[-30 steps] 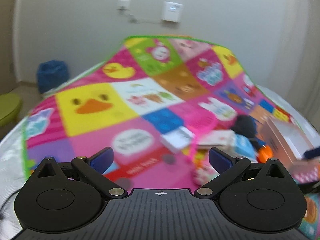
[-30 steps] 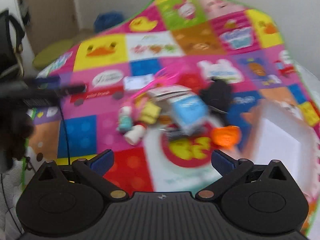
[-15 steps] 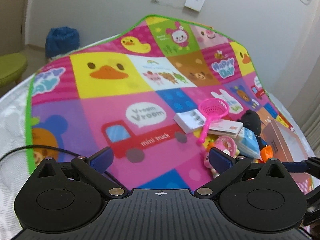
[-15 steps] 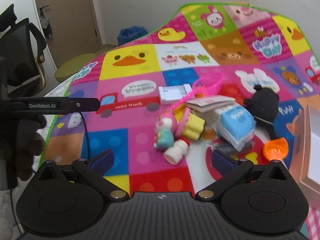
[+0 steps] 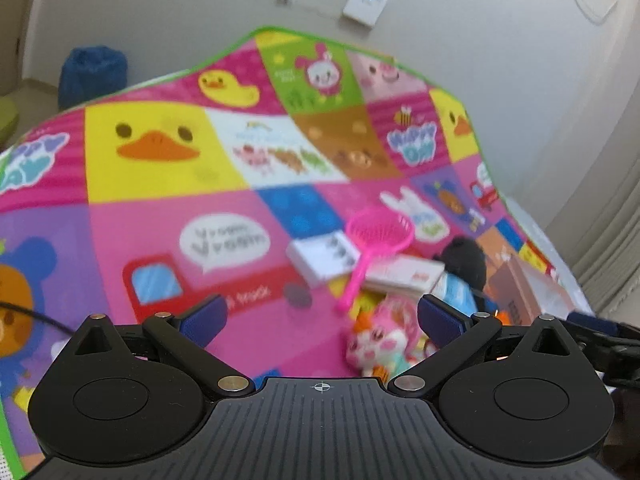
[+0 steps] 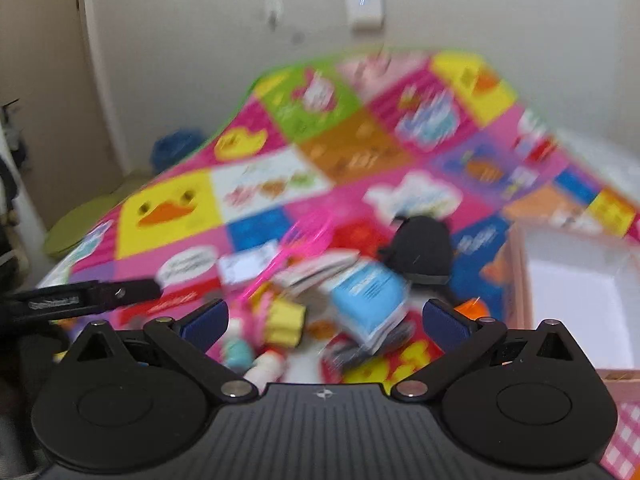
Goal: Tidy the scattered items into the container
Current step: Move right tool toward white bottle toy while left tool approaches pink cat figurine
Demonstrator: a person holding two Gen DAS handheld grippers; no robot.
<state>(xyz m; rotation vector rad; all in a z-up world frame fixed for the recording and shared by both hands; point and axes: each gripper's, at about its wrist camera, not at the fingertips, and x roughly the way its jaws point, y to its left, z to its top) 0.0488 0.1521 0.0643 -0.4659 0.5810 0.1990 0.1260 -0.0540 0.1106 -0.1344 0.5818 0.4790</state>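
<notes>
**Both grippers apart and empty above the play mat; items clustered beside the box**

Left wrist view: The left gripper [image 5: 322,318] stands with its jaws wide apart and nothing between them, above the patterned play mat [image 5: 168,216]. The scattered items lie towards the right edge of the mat. A pink toy strainer [image 5: 370,246] rests with its handle angled down and left, its bowl overlapping a white flat box [image 5: 322,258]. A white booklet [image 5: 408,276] lies just right of the handle, touching a light blue packet [image 5: 456,294]. A black plush toy [image 5: 464,258] sits beyond the packet. A pink doll figure [image 5: 382,338] lies nearest, just inside the right finger. The cardboard box [image 5: 524,292] stands at the mat's right edge, close beside the cluster. Moderate blur; small print unreadable.

Right wrist view: The right gripper [image 6: 326,322] also has its jaws spread apart, holding nothing. Heavy motion blur. The light blue packet [image 6: 370,300] lies between the fingers' line of sight, the black plush toy [image 6: 420,250] behind it. A yellow block-like toy [image 6: 286,320] and the doll figure [image 6: 244,344] lie to the left; their contact cannot be told. The cardboard box [image 6: 520,280] stands open at the right, its white interior showing no items. The left gripper's finger [image 6: 92,298] shows at the left edge
</notes>
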